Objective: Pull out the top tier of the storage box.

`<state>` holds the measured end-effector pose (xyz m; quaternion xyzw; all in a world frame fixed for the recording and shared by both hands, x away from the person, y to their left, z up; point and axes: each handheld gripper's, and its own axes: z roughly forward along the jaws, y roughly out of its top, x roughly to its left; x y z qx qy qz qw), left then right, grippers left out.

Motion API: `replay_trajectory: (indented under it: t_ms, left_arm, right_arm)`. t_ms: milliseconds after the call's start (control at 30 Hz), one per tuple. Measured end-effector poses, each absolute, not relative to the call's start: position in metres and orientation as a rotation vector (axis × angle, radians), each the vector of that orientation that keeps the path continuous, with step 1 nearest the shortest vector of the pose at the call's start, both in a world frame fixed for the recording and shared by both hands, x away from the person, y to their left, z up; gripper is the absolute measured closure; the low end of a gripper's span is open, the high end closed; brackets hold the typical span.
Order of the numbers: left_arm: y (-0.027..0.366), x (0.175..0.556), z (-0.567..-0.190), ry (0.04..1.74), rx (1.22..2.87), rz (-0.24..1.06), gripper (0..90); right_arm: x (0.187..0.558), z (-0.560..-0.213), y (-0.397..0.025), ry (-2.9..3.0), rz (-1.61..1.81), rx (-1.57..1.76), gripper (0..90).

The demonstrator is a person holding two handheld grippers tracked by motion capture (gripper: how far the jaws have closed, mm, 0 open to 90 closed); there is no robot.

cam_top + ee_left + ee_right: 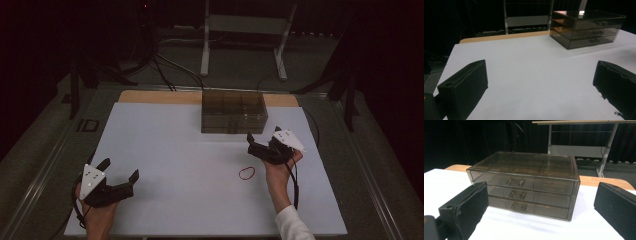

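Smoky transparent plastic three-drawer box (524, 186) hides its contents behind dark glare; right gripper (262, 146) and left gripper (120, 175) jaws stand apart, empty.

Black tongs (260, 142) with grey three-cornered plates, black cables, one white sleeve (294, 224).

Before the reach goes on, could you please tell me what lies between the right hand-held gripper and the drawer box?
Nothing: in the right gripper view, bare white table runs from the open right hand-held gripper to the drawer box.
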<state>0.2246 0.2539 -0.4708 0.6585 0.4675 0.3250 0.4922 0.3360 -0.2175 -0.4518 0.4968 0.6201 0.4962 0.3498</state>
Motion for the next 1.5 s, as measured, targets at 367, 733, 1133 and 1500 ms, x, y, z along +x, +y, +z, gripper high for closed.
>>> replay_trajectory:
  t_ms: [367,733,1133,1500]
  left_arm:
    - [0.254,0.225,-0.471,1.136,1.600,0.785,1.1]
    - [0.254,0.225,-0.472,1.140,1.600,0.786,1.2]
    - [0.255,0.225,-0.471,1.137,1.600,0.789,1.1]
    - [0.255,0.225,-0.471,1.138,1.599,0.789,1.1]
  right_arm:
    - [0.345,-0.454,-0.211,1.605,1.267,1.287,0.0]
    - [0.354,-0.457,-0.203,1.603,1.266,1.287,0.0]
    - [0.363,-0.457,-0.194,1.597,1.251,1.290,0.0]
    - [0.370,-0.460,-0.189,1.587,1.230,1.302,0.0]
